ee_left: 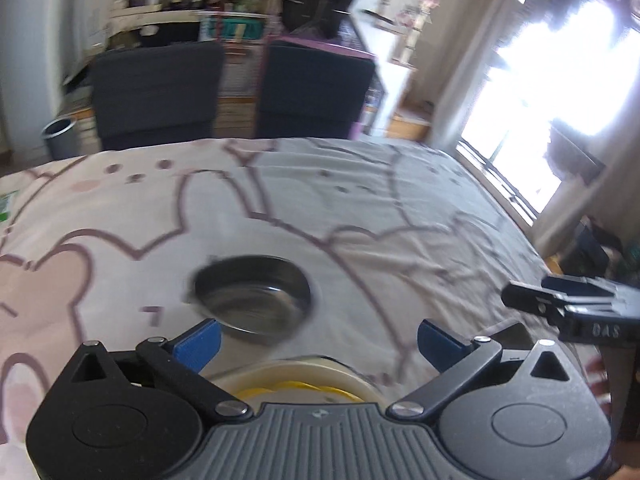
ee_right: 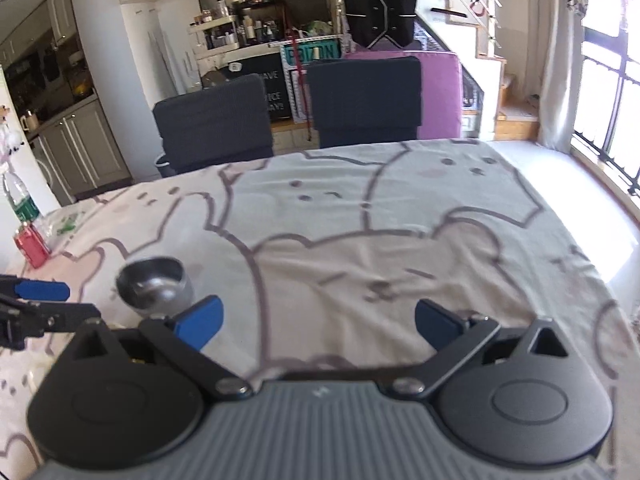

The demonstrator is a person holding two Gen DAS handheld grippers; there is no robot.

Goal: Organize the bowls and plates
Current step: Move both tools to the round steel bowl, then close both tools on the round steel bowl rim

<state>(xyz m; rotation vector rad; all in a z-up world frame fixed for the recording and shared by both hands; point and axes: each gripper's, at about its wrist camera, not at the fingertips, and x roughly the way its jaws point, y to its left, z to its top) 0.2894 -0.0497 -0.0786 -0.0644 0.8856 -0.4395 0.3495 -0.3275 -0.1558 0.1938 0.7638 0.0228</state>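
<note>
Both the left gripper (ee_left: 318,338) and the right gripper (ee_right: 318,320) stand wide and empty above the tablecloth (ee_right: 360,240), so reaching carelessly for the steel bowl (ee_left: 252,300) beyond the cream plate (ee_left: 304,376) could push it across the cloth.

Shiny metal bowl (ee_left: 252,298) on matt, creased cloth tablecloth (ee_left: 400,216)

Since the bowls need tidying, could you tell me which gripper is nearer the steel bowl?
Left. The left gripper hangs open just short of the steel bowl; the right gripper, also open, is off to the bowl's right.
</note>
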